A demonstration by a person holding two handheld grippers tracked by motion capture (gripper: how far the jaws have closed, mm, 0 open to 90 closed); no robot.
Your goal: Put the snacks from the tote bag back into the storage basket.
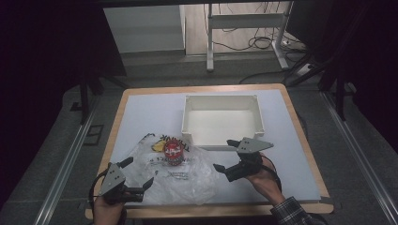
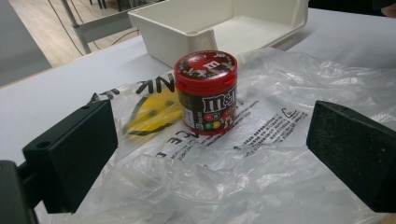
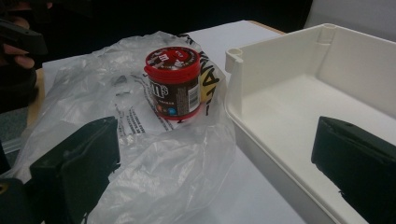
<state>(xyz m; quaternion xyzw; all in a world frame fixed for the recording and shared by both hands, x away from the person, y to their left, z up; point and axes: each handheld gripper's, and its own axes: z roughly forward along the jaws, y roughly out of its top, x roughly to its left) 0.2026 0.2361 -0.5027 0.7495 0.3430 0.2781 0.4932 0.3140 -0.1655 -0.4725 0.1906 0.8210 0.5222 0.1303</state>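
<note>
A red-lidded M&M's candy tub [image 1: 173, 153] [image 2: 206, 92] [image 3: 174, 83] stands upright on a crumpled clear plastic bag [image 1: 176, 176] [image 2: 261, 154] [image 3: 154, 168] at the table's front centre. My left gripper [image 1: 136, 173] [image 2: 210, 158] is open at the bag's left edge, jaws facing the tub from a short way off. My right gripper [image 1: 227, 154] [image 3: 219, 172] is open to the right of the bag, one jaw over the bag, the other beside the white bin's [image 1: 187, 117] [image 2: 159, 42] [image 3: 261, 140] front wall. Neither gripper touches the tub.
The white rectangular bin is empty and sits behind the bag at the table's centre. The bag has a yellow and black print [image 1: 158, 145] [image 2: 154, 112] beside the tub. A white mat [image 1: 141, 117] covers the wooden table. Cables and a metal frame [image 1: 244, 28] lie beyond.
</note>
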